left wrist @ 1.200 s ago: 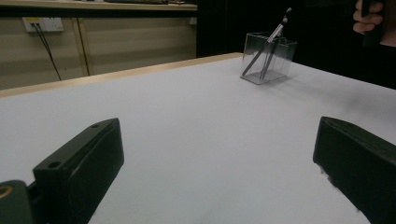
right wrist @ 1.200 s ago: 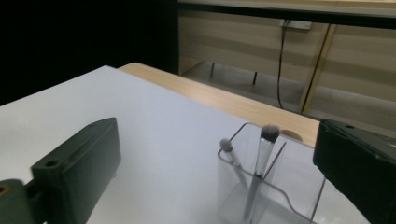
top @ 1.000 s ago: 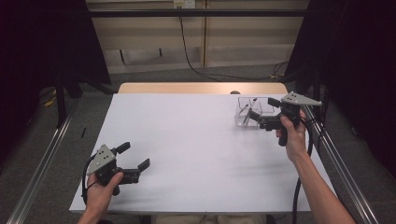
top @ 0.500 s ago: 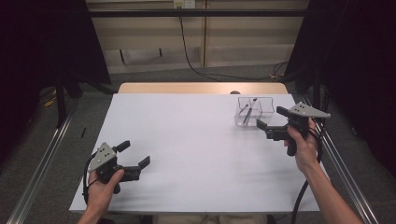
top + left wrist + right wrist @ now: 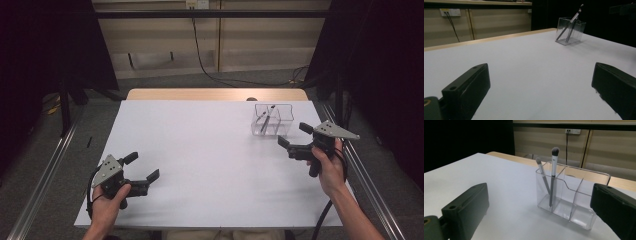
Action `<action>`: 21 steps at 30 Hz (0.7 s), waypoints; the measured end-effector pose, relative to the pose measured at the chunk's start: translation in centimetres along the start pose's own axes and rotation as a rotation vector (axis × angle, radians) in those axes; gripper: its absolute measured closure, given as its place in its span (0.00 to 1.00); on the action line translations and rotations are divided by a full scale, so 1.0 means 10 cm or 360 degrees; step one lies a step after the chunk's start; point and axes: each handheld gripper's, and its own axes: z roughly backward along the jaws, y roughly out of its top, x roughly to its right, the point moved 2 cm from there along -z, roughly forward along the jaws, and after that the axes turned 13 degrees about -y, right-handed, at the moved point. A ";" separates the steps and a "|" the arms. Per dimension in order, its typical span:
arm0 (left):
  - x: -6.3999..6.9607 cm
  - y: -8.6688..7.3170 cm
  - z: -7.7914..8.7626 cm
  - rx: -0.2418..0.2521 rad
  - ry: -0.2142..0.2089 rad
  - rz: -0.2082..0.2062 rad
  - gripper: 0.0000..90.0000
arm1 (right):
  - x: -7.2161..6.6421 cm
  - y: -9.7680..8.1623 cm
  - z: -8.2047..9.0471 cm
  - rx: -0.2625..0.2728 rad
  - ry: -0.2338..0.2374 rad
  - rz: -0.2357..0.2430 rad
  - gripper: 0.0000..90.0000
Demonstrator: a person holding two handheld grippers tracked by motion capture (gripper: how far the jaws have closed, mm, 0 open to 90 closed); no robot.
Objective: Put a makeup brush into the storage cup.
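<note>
Right tool (image 5: 540, 212), jaws wide, faces clear plastic organizer (image 5: 571, 202) holding two seemingly soft-tipped brushes (image 5: 552, 180).

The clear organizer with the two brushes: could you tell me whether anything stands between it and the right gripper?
Nothing visible does. The right gripper is held with jaws open just in front of the clear organizer, with bare white table between them. The two brushes stand in its left compartment.

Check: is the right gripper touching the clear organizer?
Apart. In the high view, bare white table separates the right gripper from the clear organizer; in the right gripper view its open jaws sit short of the organizer, nothing between them.
</note>
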 end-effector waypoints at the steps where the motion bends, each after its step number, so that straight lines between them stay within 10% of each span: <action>1: 0.00 0.00 0.00 0.0001 0.0002 0.0000 0.02 | 0.00 -0.01 0.01 -0.0006 0.0003 0.0008 0.02; 21: 0.05 0.01 0.08 0.0016 0.0016 -0.0017 0.02 | -0.10 -0.28 0.32 -0.0011 -0.0029 0.0003 0.03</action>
